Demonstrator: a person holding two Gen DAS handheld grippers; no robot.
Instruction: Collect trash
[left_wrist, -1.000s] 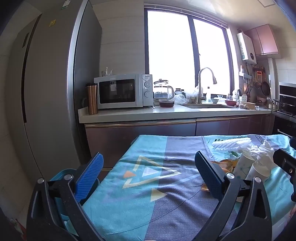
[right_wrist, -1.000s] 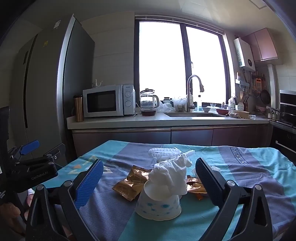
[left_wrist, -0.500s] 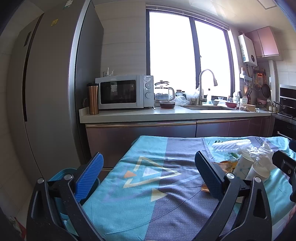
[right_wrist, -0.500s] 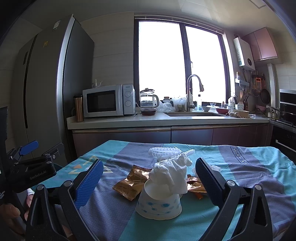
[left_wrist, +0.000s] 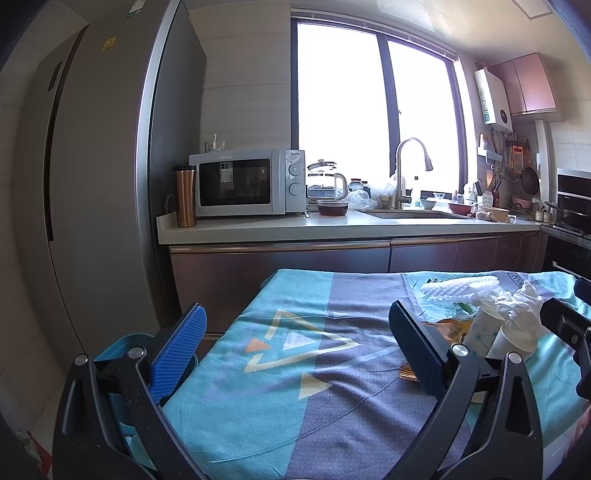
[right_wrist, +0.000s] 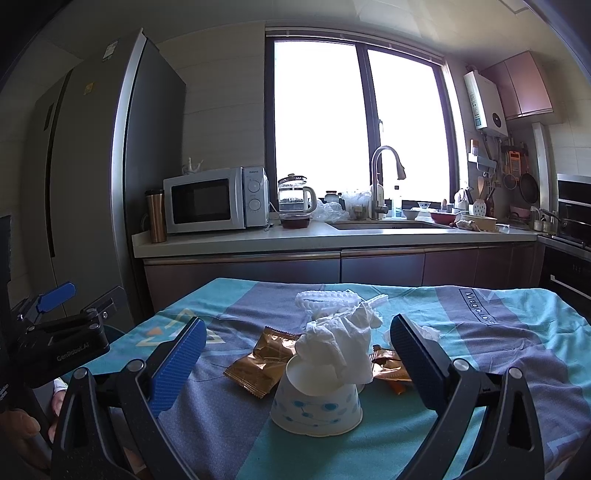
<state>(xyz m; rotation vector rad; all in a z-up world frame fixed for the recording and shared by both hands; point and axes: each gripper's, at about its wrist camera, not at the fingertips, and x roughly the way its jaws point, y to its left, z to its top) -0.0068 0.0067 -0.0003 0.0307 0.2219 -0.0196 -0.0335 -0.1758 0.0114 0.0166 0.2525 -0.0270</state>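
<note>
A pile of trash lies on the teal and grey tablecloth (right_wrist: 498, 354). An upturned paper cup (right_wrist: 317, 404) with blue dots stands nearest, crumpled white tissue (right_wrist: 340, 341) draped over it. Gold snack wrappers (right_wrist: 260, 360) lie beside it, and white foam netting (right_wrist: 325, 299) lies behind. My right gripper (right_wrist: 297, 360) is open, its blue pads either side of the cup and a little short of it. My left gripper (left_wrist: 295, 345) is open over bare cloth at the table's left part, with the same cup (left_wrist: 482, 326) and tissue (left_wrist: 521, 310) off to its right.
A blue bin (left_wrist: 122, 349) sits on the floor by the table's left corner, behind my left finger. A tall grey fridge (left_wrist: 92, 184) stands at left. The kitchen counter (right_wrist: 332, 236) behind holds a microwave (right_wrist: 216, 199), kettle and sink. A person's hand (right_wrist: 22, 424) shows at lower left.
Both views have shifted only slightly. The trash lies where it was and both grippers stay open.
</note>
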